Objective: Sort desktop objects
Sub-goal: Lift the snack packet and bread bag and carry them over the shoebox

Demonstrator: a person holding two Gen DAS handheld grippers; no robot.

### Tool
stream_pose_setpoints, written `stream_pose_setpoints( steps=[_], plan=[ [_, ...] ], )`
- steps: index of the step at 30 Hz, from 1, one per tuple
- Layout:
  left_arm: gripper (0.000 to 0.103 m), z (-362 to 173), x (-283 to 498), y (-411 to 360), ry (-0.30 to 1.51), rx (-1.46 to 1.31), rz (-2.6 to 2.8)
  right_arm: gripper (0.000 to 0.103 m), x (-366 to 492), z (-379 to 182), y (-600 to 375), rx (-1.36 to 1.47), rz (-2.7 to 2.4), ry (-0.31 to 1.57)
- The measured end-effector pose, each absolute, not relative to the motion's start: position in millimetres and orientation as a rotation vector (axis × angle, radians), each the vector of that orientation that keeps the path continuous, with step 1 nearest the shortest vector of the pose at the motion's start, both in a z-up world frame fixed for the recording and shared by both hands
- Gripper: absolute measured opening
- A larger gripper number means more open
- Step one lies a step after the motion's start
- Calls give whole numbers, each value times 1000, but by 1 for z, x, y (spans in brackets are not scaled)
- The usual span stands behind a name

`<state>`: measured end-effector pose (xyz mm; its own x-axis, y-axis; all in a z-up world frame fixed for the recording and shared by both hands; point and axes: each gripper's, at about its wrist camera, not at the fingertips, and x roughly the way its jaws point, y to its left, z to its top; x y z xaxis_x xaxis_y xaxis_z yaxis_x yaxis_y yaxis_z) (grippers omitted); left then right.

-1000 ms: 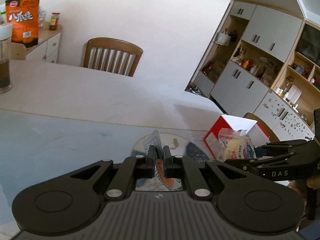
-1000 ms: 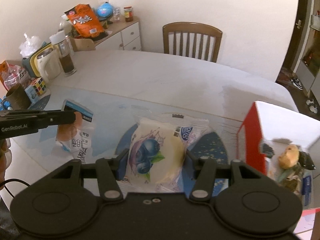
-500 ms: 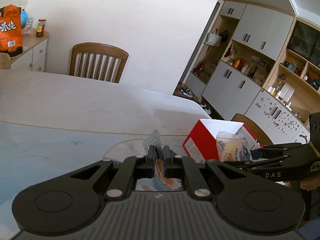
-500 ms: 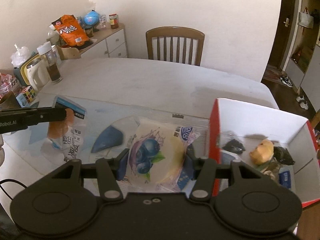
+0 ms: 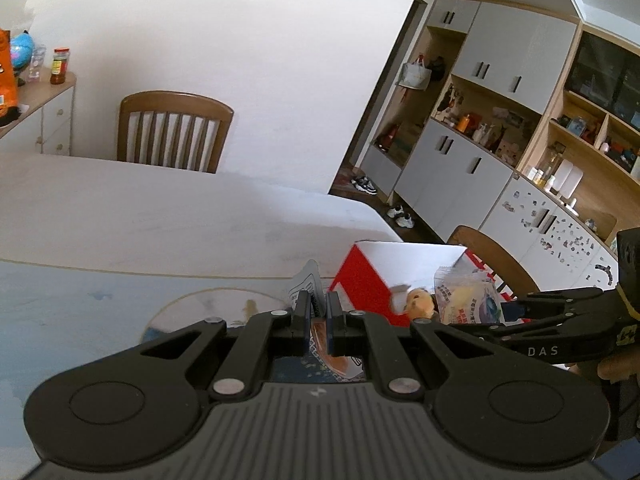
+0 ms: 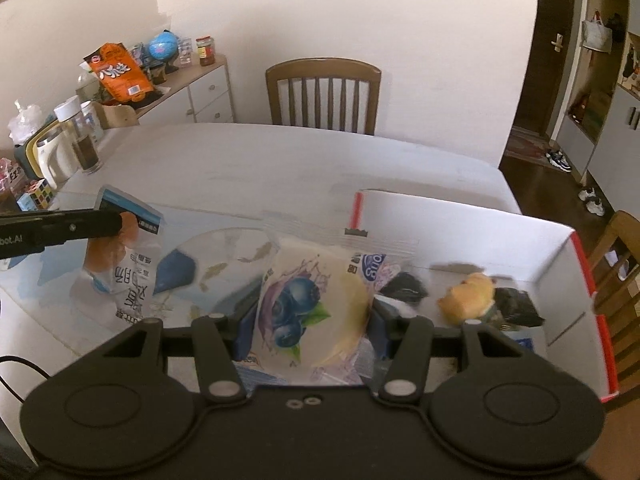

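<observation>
Left claw (image 5: 317, 312) is clamped almost fully closed on a thin orange-and-white snack packet (image 6: 116, 264); the packet's edge sticks up between the pads, and it hangs above the counter (image 6: 280, 160). Right claw (image 6: 310, 316) stands about half open, pads pressing both sides of a blueberry bread pack (image 6: 308, 304), held at the near left corner of the red-and-white box (image 6: 460, 216). The box sits on the counter's right end with a small bun (image 6: 468, 296) and dark wrapped items (image 6: 516, 304) inside. Both packs are off the counter.
</observation>
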<state>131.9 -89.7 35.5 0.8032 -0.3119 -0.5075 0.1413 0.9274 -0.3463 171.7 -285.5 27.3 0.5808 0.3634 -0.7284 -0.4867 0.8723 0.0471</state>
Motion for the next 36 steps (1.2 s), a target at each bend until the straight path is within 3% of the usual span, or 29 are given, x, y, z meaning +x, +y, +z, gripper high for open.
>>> stream_pose_setpoints(
  steps=[23,36],
  plan=[
    [6,61,185,-193,542,-263,-338,54,204,20,-392,-160,402,815],
    [6,35,229,-251,612,-216,-422,54,230,0,-427,-198,363,853]
  ],
)
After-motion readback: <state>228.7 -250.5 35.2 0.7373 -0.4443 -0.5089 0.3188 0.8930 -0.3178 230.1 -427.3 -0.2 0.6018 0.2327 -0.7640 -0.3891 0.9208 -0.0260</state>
